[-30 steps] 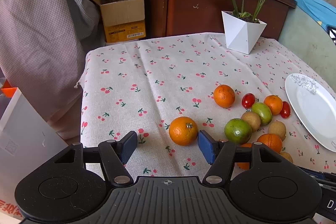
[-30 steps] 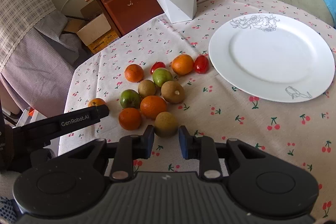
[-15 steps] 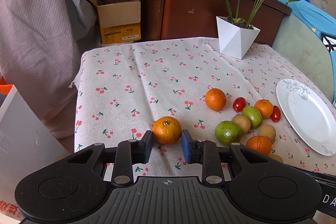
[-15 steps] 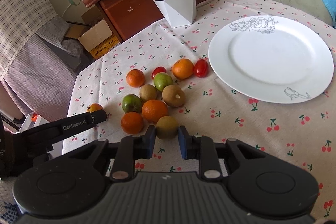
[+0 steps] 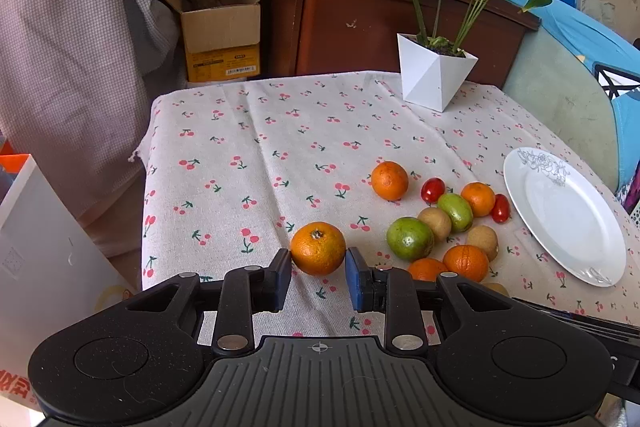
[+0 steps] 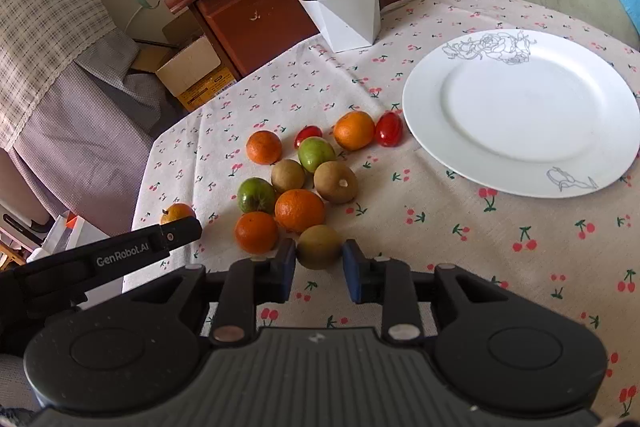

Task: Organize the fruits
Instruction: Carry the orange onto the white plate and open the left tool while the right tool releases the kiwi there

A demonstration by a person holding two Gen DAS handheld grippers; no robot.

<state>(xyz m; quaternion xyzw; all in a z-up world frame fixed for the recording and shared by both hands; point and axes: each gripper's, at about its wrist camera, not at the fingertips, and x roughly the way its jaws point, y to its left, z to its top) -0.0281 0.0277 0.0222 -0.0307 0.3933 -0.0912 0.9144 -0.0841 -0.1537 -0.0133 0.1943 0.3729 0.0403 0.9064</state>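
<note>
While my left gripper [image 5: 318, 273] pinches the firm orange [image 5: 318, 253] and my right gripper [image 6: 319, 269] the softer kiwi [image 6: 319, 246] near the plate [image 6: 520, 147], I squeeze across their widest girth.

A table with a cloth [image 5: 256, 147] covered in little red cherries holds everything. On the cloth sit a white plate [image 6: 520, 107], a white plant pot [image 5: 434, 77] at the far side, and a bunch of fruit close together beside the plate: oranges, green fruits, brown kiwis and small red tomatoes [image 6: 389, 129]. One orange [image 5: 318, 248] sits apart from the bunch, near the cloth's left edge, and a brown kiwi [image 6: 319, 247] sits at the near edge of the bunch, touching an orange there
</note>
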